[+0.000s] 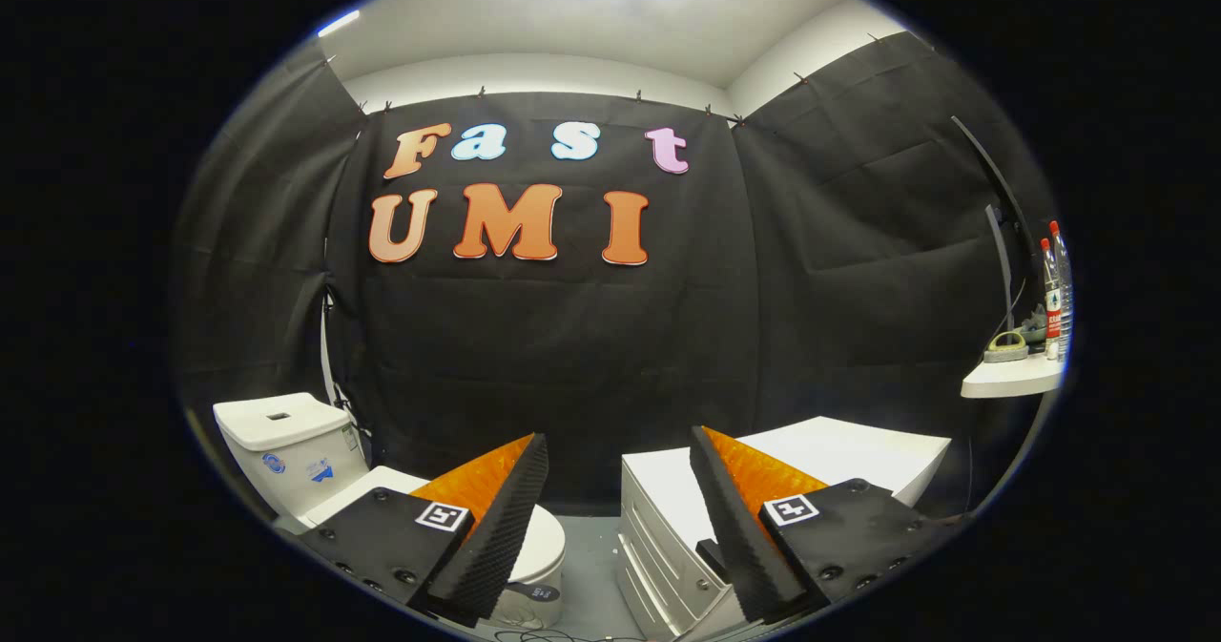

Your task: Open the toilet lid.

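A white toilet stands low on the left, beyond and partly behind my left finger. Its tank [286,442] rises against the black cloth wall, and the closed lid [546,539] lies flat, mostly hidden by that finger. My gripper [620,456] is open, held well above and back from the toilet, with a wide gap and nothing between its fingers.
A white drawer cabinet [668,528] stands on the grey floor just right of the toilet, behind my right finger. Further right, a small white shelf [1009,378] carries bottles [1053,289] and a small object. A narrow strip of floor separates toilet and cabinet.
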A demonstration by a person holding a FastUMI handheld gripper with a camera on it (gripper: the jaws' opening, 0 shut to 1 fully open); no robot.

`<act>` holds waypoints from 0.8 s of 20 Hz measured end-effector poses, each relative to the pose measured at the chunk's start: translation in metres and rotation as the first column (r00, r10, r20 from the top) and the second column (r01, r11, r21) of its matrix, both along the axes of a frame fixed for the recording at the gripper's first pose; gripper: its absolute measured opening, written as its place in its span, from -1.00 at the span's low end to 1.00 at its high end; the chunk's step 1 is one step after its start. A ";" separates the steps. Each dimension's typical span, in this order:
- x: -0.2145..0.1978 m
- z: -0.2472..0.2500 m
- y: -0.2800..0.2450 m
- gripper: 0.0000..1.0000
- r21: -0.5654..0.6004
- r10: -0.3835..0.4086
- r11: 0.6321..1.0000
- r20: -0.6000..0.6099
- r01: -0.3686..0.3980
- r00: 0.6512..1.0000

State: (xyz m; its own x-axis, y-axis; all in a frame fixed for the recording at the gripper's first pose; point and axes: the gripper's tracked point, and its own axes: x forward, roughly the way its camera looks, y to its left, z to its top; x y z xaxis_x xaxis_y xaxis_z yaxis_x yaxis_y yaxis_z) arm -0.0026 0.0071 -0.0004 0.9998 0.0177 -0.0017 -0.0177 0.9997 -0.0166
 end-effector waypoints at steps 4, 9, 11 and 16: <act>0.000 0.000 -0.002 0.93 -0.002 -0.004 1.000 0.001 0.004 1.000; 0.000 0.000 0.000 0.93 -0.004 0.000 1.000 0.000 0.000 1.000; 0.001 0.000 -0.002 0.93 -0.003 -0.005 1.000 -0.001 0.005 1.000; -0.001 0.001 0.000 0.93 -0.013 -0.001 1.000 0.002 0.001 1.000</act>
